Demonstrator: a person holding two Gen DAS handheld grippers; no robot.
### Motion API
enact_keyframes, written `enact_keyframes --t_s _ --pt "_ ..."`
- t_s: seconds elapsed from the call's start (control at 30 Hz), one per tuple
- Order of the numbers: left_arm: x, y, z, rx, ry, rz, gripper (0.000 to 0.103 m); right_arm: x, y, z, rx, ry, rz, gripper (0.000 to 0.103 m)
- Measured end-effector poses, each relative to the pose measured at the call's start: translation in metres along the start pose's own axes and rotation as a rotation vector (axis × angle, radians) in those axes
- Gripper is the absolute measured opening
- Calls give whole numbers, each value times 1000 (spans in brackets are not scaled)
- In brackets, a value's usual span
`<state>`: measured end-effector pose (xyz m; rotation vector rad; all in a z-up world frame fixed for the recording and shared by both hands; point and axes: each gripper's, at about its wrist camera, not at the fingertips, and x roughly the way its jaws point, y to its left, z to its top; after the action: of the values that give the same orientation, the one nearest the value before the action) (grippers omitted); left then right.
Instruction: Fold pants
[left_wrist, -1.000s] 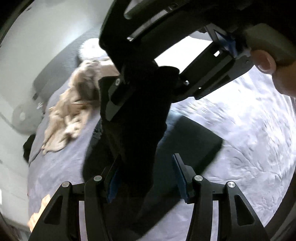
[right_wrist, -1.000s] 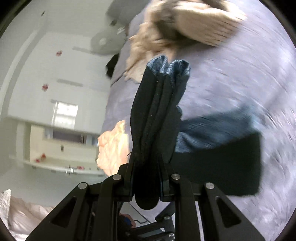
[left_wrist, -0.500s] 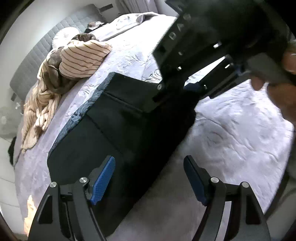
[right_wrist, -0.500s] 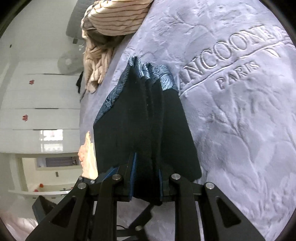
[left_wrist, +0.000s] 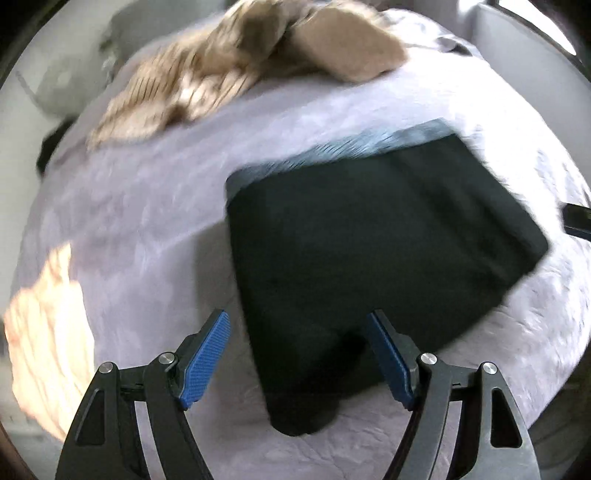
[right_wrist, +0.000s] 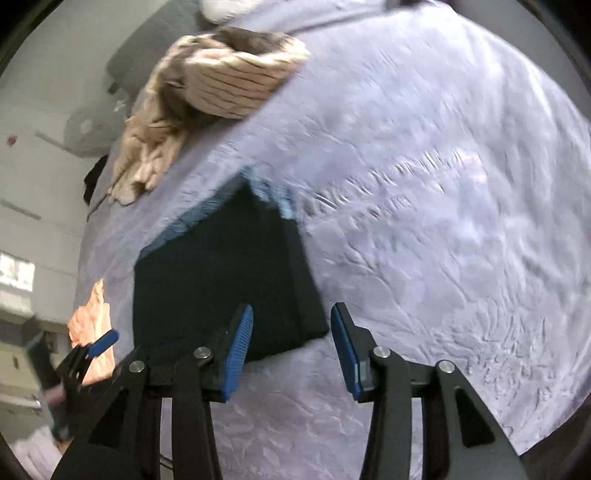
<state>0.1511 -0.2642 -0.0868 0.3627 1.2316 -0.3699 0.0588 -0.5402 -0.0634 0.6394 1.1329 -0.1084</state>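
My left hand-held gripper (left_wrist: 297, 354) is released: its blue pads (left_wrist: 203, 360) stand wide apart, and the near corner of the pants (left_wrist: 369, 258) lies below the gap between them without touching either pad. My right hand-held gripper (right_wrist: 291, 347) has just been opening its jaws, and now it is released too. Its left pad (right_wrist: 238, 350) is over the near edge of the pants (right_wrist: 221, 288), but the pads do not press on the cloth.

The pants are black and lie folded flat on the bed (left_wrist: 140, 229), on a pale lilac cover with a raised pattern. At their far edge a blue-grey band (left_wrist: 369, 144) shows. Beyond the pants, near the head of the bed, there is a heap of beige clothes (left_wrist: 258, 62). To the left of the pants, at the edge of the bed, lies a peach cloth (left_wrist: 44, 325). The pictures are blurred, so I cannot tell finer details.
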Motion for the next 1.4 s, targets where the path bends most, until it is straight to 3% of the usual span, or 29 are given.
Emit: enact_keyframes --t_s 0.1,0.2,0.27,0.47,0.6,0.7,1.2,1.23,1.27,1.4 --pt "27 9 -3 -43 87 -26 89 12 22 -4 -73 37 1 46" --pt "32 12 -7 -66 107 -64 89 50 27 -17 -119 152 -116 45" --pt "26 13 -10 -74 109 -84 89 59 20 -24 -90 169 -134 46" --pt "1 23 -23 -64 115 -82 89 44 8 -29 22 182 -79 47" --pt "-17 31 -25 -62 123 -83 89 27 25 -38 6 165 -96 48" --pt "-29 40 -27 -58 107 -89 89 18 36 -47 26 156 -83 61" --pt "-47 90 -30 -8 44 -113 89 19 120 -74 21 132 -82 75" --pt "-47 93 -31 -6 42 -117 90 19 124 -76 21 130 -86 77" --pt "-47 97 -31 -6 42 -120 102 19 129 -78 21 126 -90 78" --pt "-48 105 -33 1 34 -142 103 16 144 -87 29 112 -108 79"
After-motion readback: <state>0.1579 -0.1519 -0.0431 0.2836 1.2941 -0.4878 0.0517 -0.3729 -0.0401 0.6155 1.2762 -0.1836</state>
